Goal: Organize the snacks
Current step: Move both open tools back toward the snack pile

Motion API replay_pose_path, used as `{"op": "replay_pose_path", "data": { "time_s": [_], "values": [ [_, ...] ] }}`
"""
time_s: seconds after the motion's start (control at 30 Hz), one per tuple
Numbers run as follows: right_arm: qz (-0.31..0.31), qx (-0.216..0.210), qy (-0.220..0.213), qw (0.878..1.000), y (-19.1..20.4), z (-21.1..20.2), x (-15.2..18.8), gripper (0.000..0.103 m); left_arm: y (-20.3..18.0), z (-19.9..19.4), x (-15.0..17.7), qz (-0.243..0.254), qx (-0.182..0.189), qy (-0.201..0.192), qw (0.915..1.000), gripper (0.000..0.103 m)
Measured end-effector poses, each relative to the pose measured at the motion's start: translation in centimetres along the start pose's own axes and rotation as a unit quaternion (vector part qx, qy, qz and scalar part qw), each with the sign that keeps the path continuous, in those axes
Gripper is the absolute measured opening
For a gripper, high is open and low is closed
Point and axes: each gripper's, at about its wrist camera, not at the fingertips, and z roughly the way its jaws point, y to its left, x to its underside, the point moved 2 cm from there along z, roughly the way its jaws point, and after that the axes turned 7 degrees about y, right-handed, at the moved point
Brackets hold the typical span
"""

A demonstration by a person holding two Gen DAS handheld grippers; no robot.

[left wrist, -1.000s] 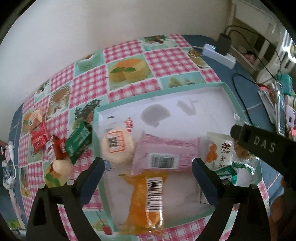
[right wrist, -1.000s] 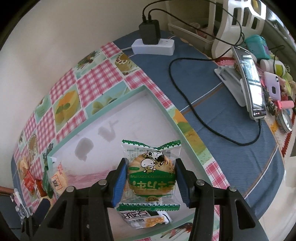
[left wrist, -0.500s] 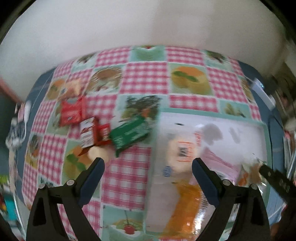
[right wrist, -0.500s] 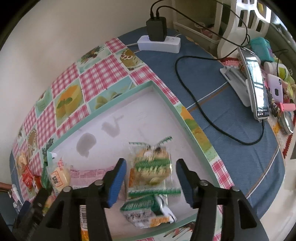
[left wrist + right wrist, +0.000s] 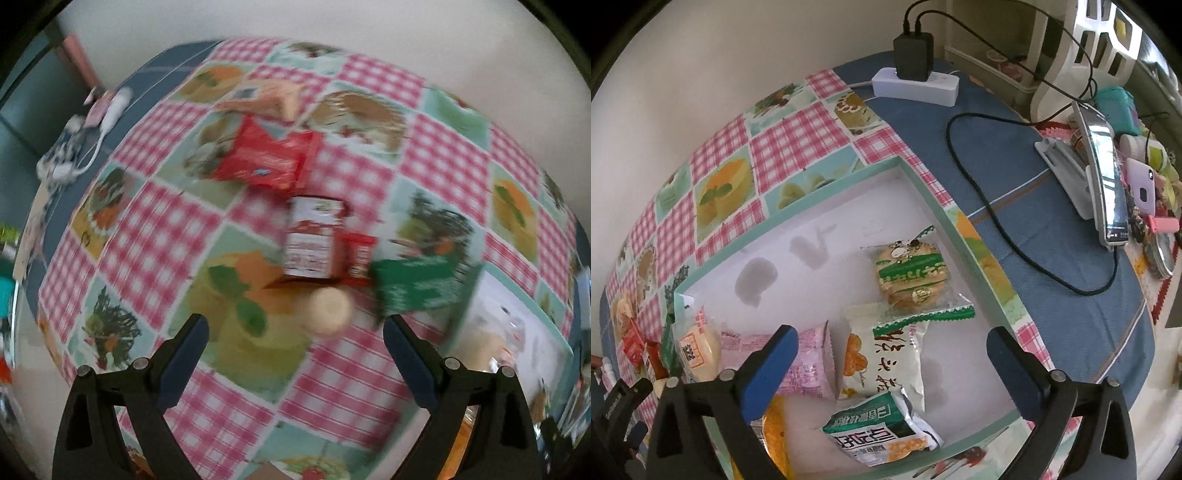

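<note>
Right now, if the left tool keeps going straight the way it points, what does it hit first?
Probably the round pale snack lying on the checked tablecloth, just ahead between the open left tool tips. Motion blur makes depth uncertain.

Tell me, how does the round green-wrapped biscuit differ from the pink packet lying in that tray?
The biscuit is round in a clear wrapper with green trim; the pink packet is rectangular and opaque. The biscuit lies near the tray's right wall, the pink packet toward its left. The biscuit shows whole; a gripper finger hides part of the pink packet. Both lie flat inside the tray, ungripped.
</note>
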Motion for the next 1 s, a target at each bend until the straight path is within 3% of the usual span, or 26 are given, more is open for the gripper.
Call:
{"op": "replay_pose_path", "data": {
  "time_s": [0.23, 0.43, 0.63, 1.0],
  "values": [
    [-0.008, 0.011, 0.007, 1.0, 0.9, 0.2, 0.4, 0.103, 3.2, 0.9, -0.9, -0.05, 0.008, 0.021, 0.9985, 0.096],
    [-0.024, 0.014, -0.027, 0.999, 3.3, -1.9, 1.2, 0.103, 5.0, 0.3, -1.6, -0.071, 0.011, 0.013, 0.9973, 0.096],
    [-0.091, 0.006, -0.051, 0.995, 8.6, -3.0, 3.8, 0.103, 6.9, 0.0, -2.1, -0.082, 0.01, 0.007, 0.9966, 0.096],
    [-0.185, -0.063, -0.054, 0.979, 17.8, -3.0, 8.0, 0.103, 10.3, -0.4, -3.5, -0.077, -0.007, -0.009, 0.9969, 0.096]
  ]
}}
